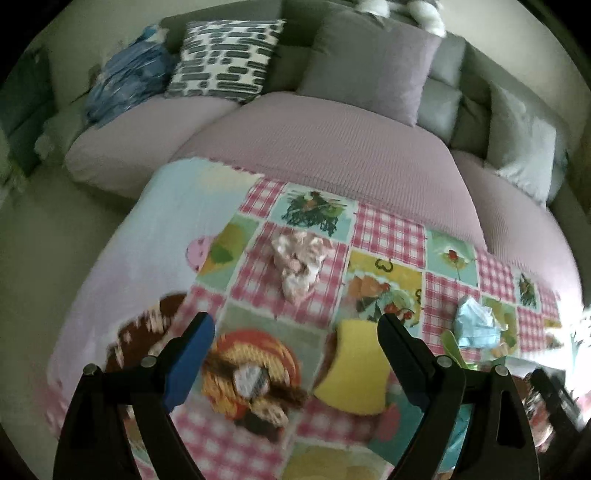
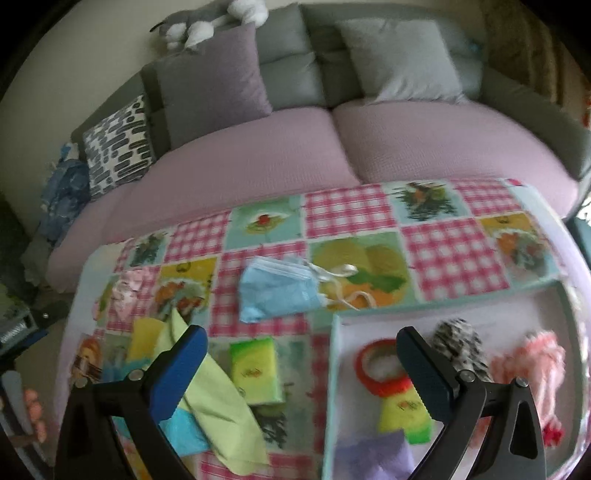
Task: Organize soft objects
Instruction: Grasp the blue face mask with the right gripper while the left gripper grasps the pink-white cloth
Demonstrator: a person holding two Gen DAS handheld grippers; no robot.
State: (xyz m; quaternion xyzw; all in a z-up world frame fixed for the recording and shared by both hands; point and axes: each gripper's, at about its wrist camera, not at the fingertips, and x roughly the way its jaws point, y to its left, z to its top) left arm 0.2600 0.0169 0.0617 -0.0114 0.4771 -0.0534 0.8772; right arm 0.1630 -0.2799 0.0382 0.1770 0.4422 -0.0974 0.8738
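Observation:
My left gripper [image 1: 295,328] is open and empty above the patchwork tablecloth [image 1: 388,236]; a crumpled pink-white cloth [image 1: 297,262] lies ahead of it, and blue face masks [image 1: 474,325] lie at the right. My right gripper [image 2: 301,343] is open and empty. Ahead of it lie the blue face masks [image 2: 275,291]. A green-yellow sponge [image 2: 255,369] and a light-green cloth [image 2: 218,406] lie between its fingers. A white tray [image 2: 334,373] at the right holds a red ring toy [image 2: 376,363], a speckled item [image 2: 460,345], a pink fluffy item [image 2: 532,363] and a purple cloth [image 2: 373,456].
A pink-cushioned sofa [image 2: 332,147] stands behind the table with a patterned pillow [image 2: 118,144], a purple pillow [image 2: 212,81] and a grey pillow [image 2: 402,59]. A grey-white plush toy [image 2: 207,22] lies on its back. Blue fabric [image 1: 125,81] lies at the sofa's left end.

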